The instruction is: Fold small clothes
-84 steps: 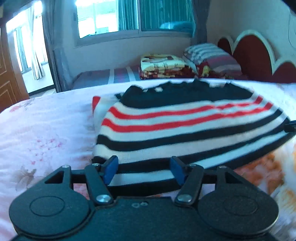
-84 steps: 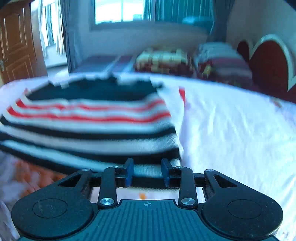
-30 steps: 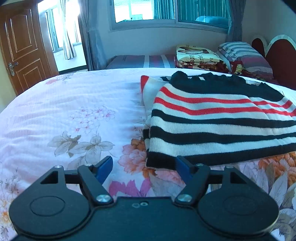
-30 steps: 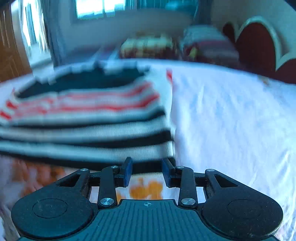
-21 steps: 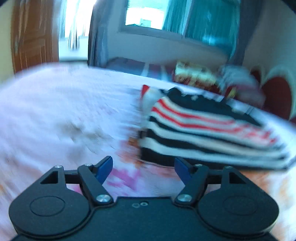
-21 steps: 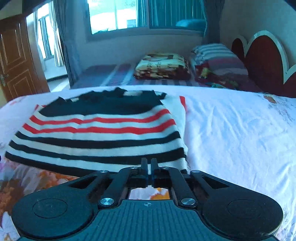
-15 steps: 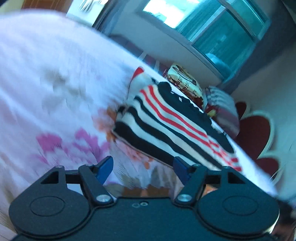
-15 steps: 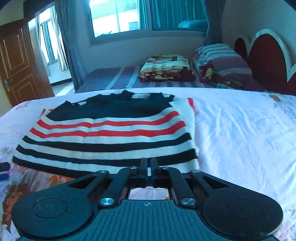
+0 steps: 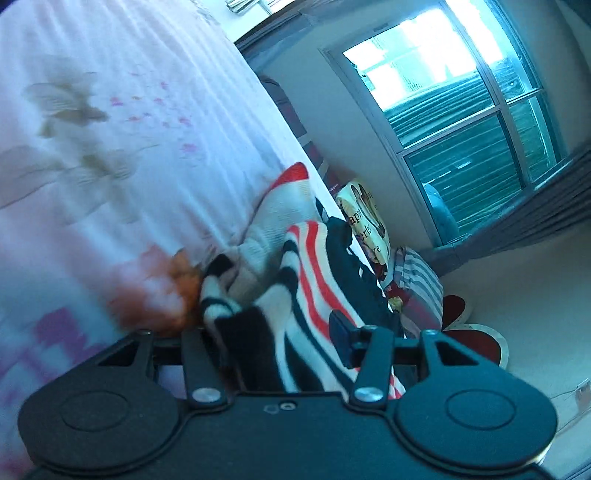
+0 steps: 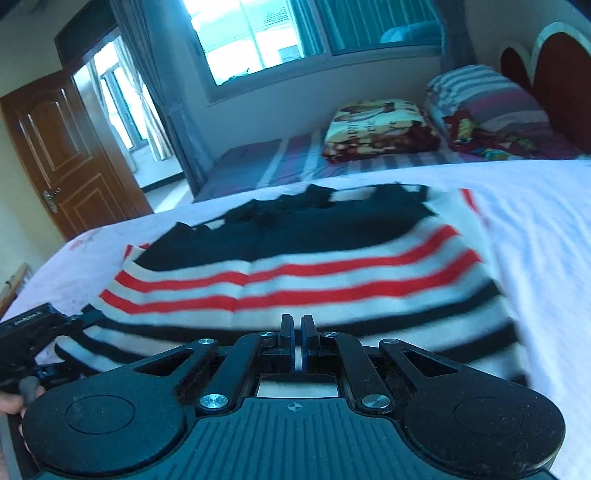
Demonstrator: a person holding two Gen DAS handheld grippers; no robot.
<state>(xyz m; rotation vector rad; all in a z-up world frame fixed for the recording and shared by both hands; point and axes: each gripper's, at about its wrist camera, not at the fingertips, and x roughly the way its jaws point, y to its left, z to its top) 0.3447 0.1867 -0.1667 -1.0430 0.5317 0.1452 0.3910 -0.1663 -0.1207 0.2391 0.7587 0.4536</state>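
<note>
A small striped sweater (image 10: 314, 266), black, white and red, lies folded on the floral bedsheet (image 10: 546, 206). In the left wrist view the camera is rolled sideways and the sweater's left edge (image 9: 295, 295) sits bunched between the fingers of my left gripper (image 9: 280, 332), whose jaws stand apart around the cloth. The left gripper also shows at the left edge of the right wrist view (image 10: 33, 332), at the sweater's left edge. My right gripper (image 10: 297, 338) is shut, its tips at the sweater's near hem; whether cloth is pinched is hidden.
A second bed with a folded patterned blanket (image 10: 380, 125) and striped pillow (image 10: 484, 96) stands beyond. A red headboard (image 10: 557, 74) is at the right, a wooden door (image 10: 62, 155) at the left, a window (image 10: 280, 33) behind.
My left gripper has rolled sideways and moved in onto the sweater's left edge, which now bunches between its fingers. My right gripper has stayed shut and moved closer over the hem.
</note>
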